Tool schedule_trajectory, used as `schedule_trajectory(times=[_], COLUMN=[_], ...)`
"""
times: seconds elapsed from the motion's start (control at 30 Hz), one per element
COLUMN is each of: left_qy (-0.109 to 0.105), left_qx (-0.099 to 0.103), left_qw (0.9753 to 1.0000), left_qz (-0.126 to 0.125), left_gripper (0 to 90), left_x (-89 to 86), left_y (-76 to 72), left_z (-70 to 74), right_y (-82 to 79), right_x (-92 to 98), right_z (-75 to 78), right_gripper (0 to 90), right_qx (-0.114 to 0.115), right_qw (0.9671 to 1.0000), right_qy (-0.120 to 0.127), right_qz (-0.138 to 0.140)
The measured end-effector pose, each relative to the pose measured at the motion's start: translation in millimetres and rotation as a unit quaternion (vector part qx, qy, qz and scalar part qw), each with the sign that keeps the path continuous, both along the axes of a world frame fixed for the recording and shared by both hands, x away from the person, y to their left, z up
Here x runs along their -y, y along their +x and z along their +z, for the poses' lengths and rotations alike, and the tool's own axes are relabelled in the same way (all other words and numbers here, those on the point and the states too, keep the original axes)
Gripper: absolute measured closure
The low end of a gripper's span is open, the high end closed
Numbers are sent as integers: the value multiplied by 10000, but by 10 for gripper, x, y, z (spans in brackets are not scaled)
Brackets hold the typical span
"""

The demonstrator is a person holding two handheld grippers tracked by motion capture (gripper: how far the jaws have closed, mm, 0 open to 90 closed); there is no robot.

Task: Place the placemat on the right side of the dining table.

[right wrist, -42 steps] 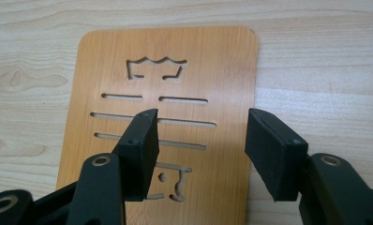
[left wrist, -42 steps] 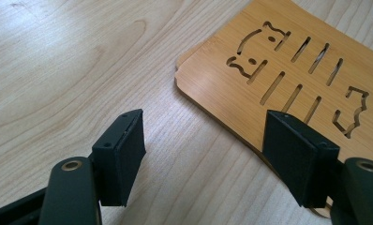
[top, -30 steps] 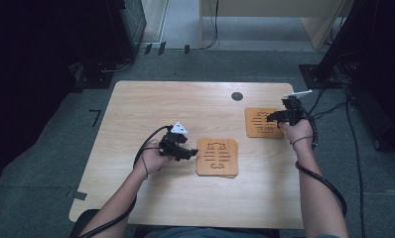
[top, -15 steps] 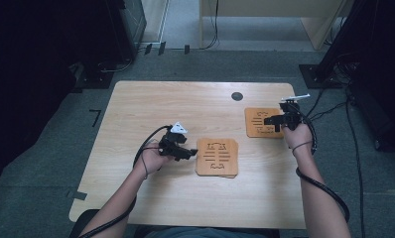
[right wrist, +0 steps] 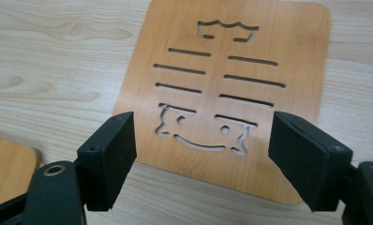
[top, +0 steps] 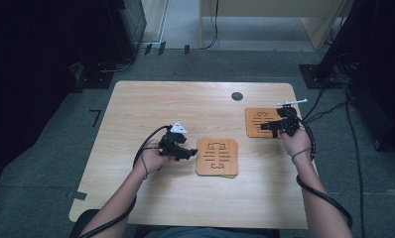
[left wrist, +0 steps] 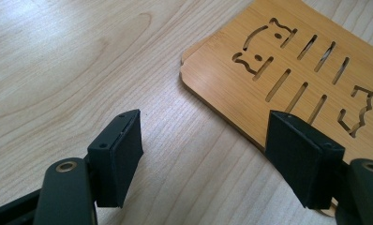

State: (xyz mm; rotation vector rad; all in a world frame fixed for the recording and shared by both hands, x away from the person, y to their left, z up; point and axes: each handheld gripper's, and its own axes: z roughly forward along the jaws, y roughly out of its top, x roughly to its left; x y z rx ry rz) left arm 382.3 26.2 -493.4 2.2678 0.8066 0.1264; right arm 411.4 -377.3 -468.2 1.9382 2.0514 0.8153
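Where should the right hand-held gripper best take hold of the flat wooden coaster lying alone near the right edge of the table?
Probably at the near edge of the thin orange-brown wooden coaster with cut-out slots. It lies flat on the light wooden table, so only its edges offer grip. The open right hand-held gripper already faces that edge; one jaw should slide underneath.

Two black grippers are seen: the left gripper is topped by a grey three-cornered plate, the right gripper by a pale one. Flat square pads are fixed with small screws. Black cables are trailed; forearms are left unsleeved.
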Motion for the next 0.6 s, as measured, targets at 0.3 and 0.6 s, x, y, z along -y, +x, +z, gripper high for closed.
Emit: schedule_trajectory(times=[0.3, 0.6], left_qy=[-12, -21], left_qx=[2, 10], left_qw=[10000, 10000], left_qz=[19, 31], left_gripper=[269, 268], left_x=[-11, -15], left_y=[5, 4], left_z=[1, 3], right_y=[-97, -211], right_x=[-98, -201], right_z=[15, 28], right_gripper=[232, 230], right_qx=[33, 171], right_qw=[9999, 9995], right_qy=[-13, 33], right_qz=[129, 277])
